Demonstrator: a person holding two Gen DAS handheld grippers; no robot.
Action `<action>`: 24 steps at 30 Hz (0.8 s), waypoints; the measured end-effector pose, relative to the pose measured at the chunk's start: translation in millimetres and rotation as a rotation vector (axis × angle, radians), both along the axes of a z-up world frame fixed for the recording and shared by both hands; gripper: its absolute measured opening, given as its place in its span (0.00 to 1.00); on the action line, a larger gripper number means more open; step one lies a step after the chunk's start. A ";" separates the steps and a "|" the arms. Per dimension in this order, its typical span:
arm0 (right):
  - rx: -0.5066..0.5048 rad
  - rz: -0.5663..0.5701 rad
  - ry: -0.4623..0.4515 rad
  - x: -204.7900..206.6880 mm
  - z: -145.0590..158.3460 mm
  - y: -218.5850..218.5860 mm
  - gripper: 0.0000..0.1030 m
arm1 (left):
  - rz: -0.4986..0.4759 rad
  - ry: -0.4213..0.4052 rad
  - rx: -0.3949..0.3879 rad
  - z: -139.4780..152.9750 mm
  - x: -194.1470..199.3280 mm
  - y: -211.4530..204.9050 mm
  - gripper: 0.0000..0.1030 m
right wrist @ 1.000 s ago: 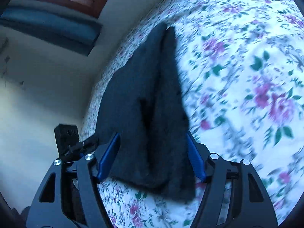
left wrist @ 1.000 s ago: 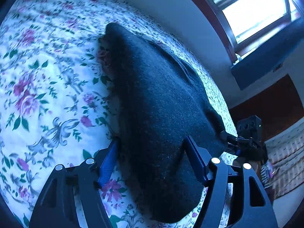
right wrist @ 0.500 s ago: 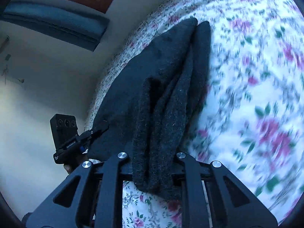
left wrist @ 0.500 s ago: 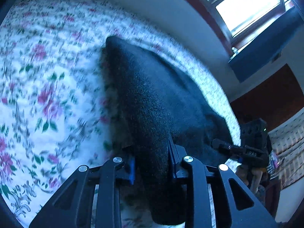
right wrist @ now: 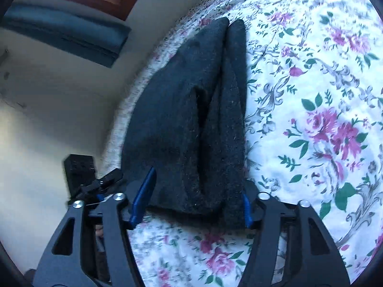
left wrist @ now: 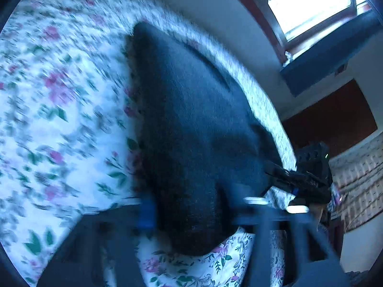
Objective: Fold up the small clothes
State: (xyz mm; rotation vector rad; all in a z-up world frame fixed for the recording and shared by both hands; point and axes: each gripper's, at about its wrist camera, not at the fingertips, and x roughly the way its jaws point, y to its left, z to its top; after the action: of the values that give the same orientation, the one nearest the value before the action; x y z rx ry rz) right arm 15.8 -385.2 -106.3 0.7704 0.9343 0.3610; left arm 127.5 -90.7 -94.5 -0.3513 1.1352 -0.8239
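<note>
A dark woolly garment lies on the floral bedsheet, its long edge doubled over in a fold. My left gripper is blurred, its jaws standing apart around the garment's near end. My right gripper is open, its blue-padded fingers on either side of the garment's other near end, with the cloth lying loose between them. The right gripper also shows in the left wrist view, and the left gripper in the right wrist view.
The floral sheet covers the bed on all sides of the garment. A pale wall runs along the bed's far edge, with a window and a dark blue sill above it.
Both grippers were shut on the garment's near edge half a second ago. Now both have opened and the cloth lies loose on the sheet. The left view is blurred by motion.
</note>
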 end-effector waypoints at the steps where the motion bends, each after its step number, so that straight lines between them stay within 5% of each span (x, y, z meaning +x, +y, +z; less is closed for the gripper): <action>1: -0.012 0.005 0.007 0.7 -0.7 2.3 0.32 | 0.003 -0.016 0.023 1.0 -2.2 -4.0 0.22; 2: -0.001 0.017 0.026 1.6 -4.7 4.7 0.23 | 0.001 -0.045 0.038 4.9 -5.7 -5.2 0.19; 5: -0.004 0.006 0.021 -4.2 -2.3 6.2 0.18 | 0.002 -0.091 0.041 18.3 -13.9 -3.2 0.16; 14: 0.096 0.015 0.018 -63.8 -2.3 -3.0 0.17 | -0.022 -0.085 0.032 25.6 -57.7 22.1 0.16; 24: 0.091 0.037 0.029 -111.1 -3.7 10.5 0.16 | -0.025 -0.109 0.055 17.2 -100.7 24.6 0.16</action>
State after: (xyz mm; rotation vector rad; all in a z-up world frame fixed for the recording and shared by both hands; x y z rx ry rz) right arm -95.2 -374.7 -110.1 0.8445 0.9651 0.4280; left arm 26.8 -66.1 -77.3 -0.2439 1.0605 -0.8229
